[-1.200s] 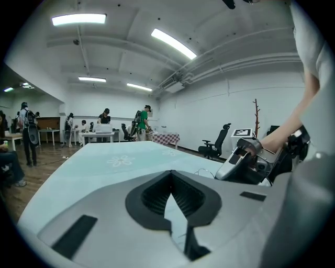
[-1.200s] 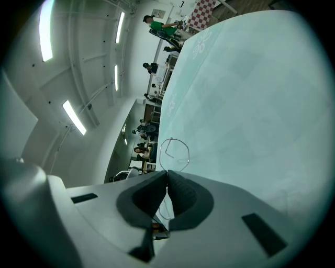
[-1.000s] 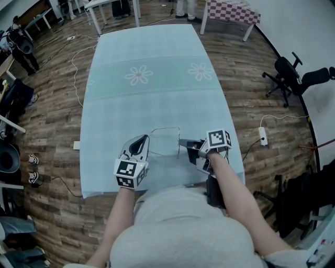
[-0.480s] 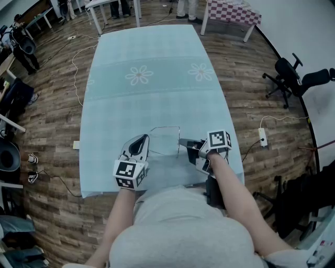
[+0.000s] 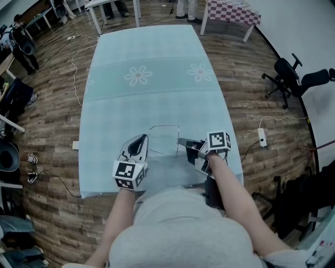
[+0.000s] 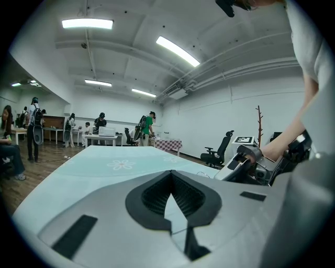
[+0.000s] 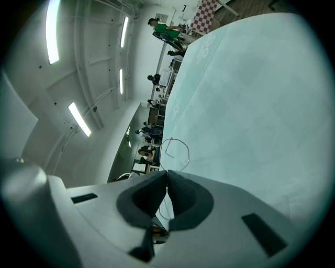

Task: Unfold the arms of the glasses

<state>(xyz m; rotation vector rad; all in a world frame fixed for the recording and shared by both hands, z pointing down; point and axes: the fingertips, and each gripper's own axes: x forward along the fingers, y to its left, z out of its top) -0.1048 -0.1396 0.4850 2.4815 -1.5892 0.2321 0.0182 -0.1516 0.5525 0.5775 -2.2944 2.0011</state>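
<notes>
Thin wire-framed glasses [image 5: 165, 127] lie low over the near end of the pale blue table [image 5: 157, 78], between my two grippers. My right gripper [image 5: 180, 142] is shut on the wire frame. In the right gripper view a wire rim [image 7: 186, 149] loops out past the closed pads [image 7: 180, 194] of the right gripper [image 7: 166, 172]. My left gripper [image 5: 141, 139] is shut just left of the frame's left end. In the left gripper view the left gripper [image 6: 170, 175] shows nothing between its pads [image 6: 154, 194], and the frame is not visible there.
The table's front edge [image 5: 157, 189] runs right under both hands. Floor to the right holds a black office chair [image 5: 285, 73] and a white power strip [image 5: 263, 136]. A checkered table [image 5: 233, 10] stands beyond the far end. People stand at the far left.
</notes>
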